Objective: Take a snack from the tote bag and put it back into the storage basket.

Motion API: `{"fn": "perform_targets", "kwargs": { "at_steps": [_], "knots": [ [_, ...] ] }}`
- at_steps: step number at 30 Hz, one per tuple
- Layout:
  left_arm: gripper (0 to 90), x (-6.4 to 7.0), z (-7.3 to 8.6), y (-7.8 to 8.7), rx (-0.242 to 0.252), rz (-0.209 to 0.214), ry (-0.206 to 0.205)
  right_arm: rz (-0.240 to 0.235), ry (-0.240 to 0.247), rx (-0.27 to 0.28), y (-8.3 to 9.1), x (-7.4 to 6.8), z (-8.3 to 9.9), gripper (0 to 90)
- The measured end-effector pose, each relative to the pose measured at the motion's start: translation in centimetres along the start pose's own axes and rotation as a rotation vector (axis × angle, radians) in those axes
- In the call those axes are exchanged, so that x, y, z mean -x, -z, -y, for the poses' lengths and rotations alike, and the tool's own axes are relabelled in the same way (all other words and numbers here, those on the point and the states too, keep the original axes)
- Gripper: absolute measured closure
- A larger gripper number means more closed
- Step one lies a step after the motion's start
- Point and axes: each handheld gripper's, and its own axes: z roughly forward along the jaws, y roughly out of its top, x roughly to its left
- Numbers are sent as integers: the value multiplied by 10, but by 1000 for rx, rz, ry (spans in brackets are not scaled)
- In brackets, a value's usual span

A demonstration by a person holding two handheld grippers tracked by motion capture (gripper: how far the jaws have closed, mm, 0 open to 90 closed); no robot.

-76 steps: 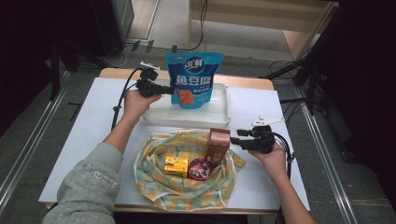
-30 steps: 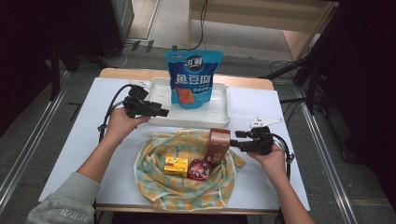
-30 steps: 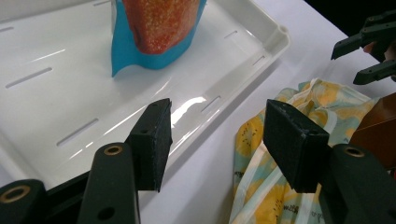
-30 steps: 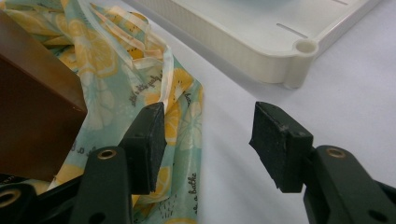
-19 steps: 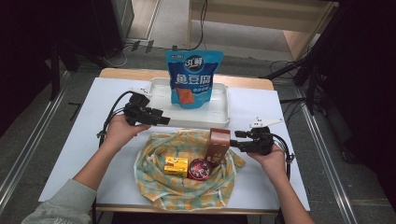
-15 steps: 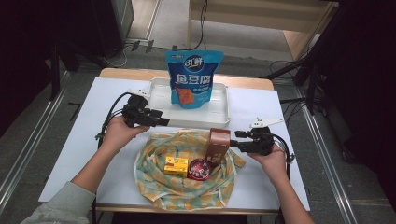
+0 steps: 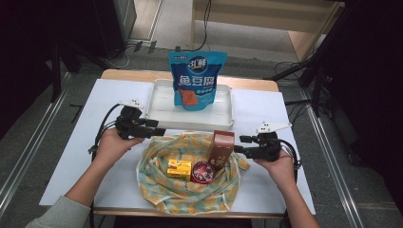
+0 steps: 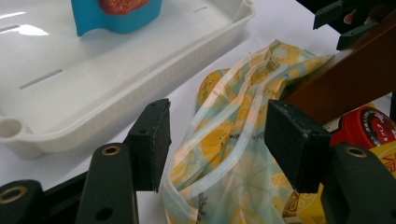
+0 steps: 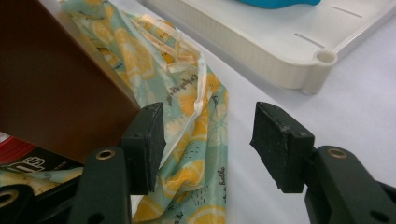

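Two open grippers flank a crumpled yellow-and-teal lemon-print cloth bag (image 7: 190, 178) lying at the table's near middle: the left gripper (image 7: 159, 131) hovers at the bag's ten o'clock edge, jaws spread either side of the rim folds, and the right gripper (image 7: 239, 145) sits at its three o'clock, jaws apart with one pad just beside a tall brown carton (image 7: 222, 147) standing in the bag. To go well, each should probably pinch a single layer of rim, clear of the carton, a yellow box (image 7: 179, 168) and a round red-lidded tin (image 7: 203, 171), then lift evenly. The white table (image 7: 71, 142) carries, at twelve o'clock, a white plastic tray (image 7: 159, 102) holding an upright blue snack pouch (image 7: 197, 78); grey floor, cables and dark stands lie beyond.
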Motion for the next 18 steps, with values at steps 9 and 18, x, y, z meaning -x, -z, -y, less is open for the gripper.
{"fn": "perform_targets", "kwargs": {
  "at_steps": [9,18],
  "knots": [
    [408,-10,7,1,12,13,11,-6,9,-16,-1,-2,-2,454],
    [398,-16,9,4,13,4,8,-11,26,-31,5,-2,-7,443]
  ]
}}
